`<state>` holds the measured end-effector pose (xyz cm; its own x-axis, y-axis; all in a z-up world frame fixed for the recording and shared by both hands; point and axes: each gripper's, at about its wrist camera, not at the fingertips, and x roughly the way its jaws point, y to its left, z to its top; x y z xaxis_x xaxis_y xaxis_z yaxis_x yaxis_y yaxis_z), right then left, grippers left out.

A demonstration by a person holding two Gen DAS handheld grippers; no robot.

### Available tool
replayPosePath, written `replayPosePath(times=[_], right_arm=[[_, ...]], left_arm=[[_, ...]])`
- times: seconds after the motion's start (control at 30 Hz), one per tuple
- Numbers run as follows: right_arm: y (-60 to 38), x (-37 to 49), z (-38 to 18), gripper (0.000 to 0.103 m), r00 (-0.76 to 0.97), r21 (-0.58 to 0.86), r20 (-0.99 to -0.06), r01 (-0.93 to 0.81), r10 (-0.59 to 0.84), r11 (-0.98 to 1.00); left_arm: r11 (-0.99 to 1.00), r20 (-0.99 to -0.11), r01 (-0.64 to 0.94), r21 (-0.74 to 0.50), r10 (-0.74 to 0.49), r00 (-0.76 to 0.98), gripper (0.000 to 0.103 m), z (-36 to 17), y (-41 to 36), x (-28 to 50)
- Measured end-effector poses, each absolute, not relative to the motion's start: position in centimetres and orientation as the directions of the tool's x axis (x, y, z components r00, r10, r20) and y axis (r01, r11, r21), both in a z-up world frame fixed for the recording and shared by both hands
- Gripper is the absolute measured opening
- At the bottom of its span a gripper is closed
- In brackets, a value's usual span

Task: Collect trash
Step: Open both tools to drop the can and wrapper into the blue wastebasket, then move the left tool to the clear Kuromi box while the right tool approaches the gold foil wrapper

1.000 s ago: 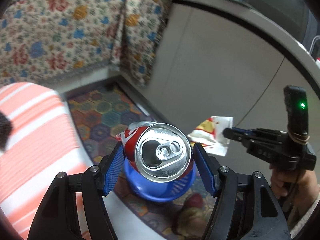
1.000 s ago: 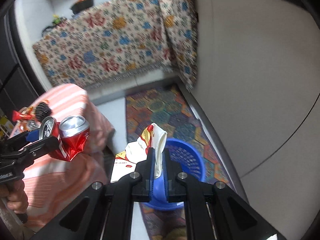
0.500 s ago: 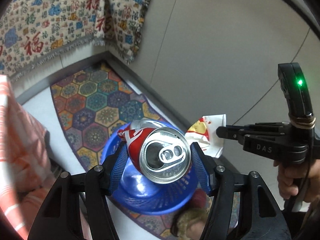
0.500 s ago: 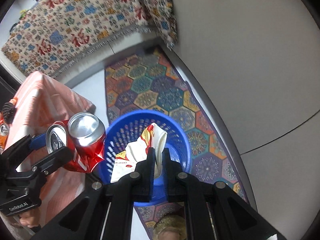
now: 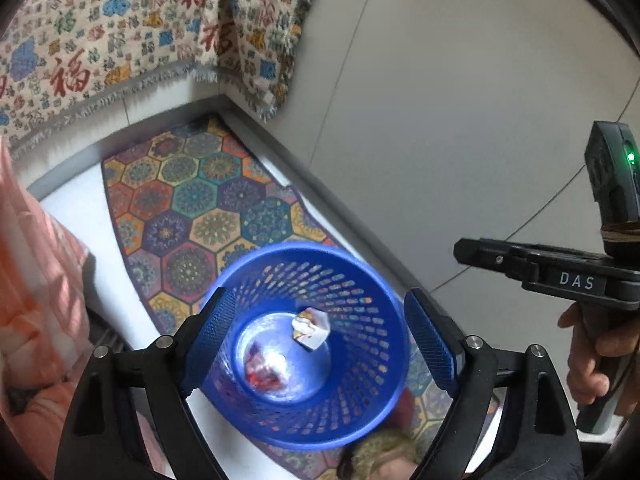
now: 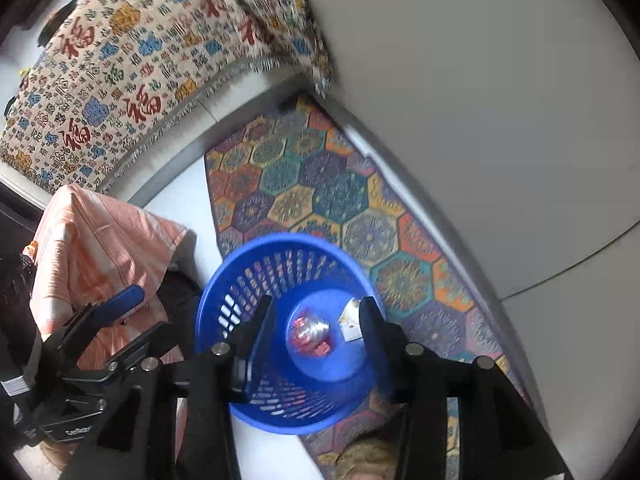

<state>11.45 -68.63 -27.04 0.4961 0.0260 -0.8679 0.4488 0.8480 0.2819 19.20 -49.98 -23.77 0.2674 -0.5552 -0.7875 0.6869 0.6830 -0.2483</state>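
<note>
With both sets of jaws just opened and nothing between them, my left gripper [image 5: 316, 344] stands wide and my right gripper [image 6: 316, 332] narrower above the blue basket [image 5: 376, 408]. Red can [image 5: 264, 368] and wrapper [image 5: 311, 327] lie on its bottom; patterned rug [image 5: 192, 208] beyond.

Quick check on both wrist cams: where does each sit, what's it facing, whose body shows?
Left wrist: on the left tool, angled steeply down into the blue basket; shows its own open fingers, plus the right tool and the hand holding it.
Right wrist: on the right tool, also angled down into the basket; shows its own parted fingers and the left tool at lower left.
Shared: basket with red can and wrapper inside, hexagon rug, patterned cloth.
</note>
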Motion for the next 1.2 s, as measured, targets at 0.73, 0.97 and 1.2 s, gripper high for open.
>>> replayPosePath(times=[0.73, 0.97, 1.2], right_arm=[[-42.0, 8.3, -10.3, 0.063, 0.838, 0.059, -0.544, 0.067, -0.024, 0.996], [-26.1, 11.9, -16.7, 0.063, 0.693, 0.055, -0.693, -0.225, 0.2, 0.973], [-16.7, 15.2, -21.0, 0.065, 0.571, 0.075, -0.782, -0.311, 0.249, 0.947]], left_arm=[[0.919, -0.764, 0.394, 0.023, -0.237, 0.6, 0.098, -15.1, -15.3, 11.5], [0.984, -0.799, 0.171, 0.041, -0.07, 0.597, 0.098, -18.7, -4.3, 14.6], [0.994, -0.813, 0.11, 0.022, -0.046, 0.58, 0.103, -19.1, 1.1, 18.9]])
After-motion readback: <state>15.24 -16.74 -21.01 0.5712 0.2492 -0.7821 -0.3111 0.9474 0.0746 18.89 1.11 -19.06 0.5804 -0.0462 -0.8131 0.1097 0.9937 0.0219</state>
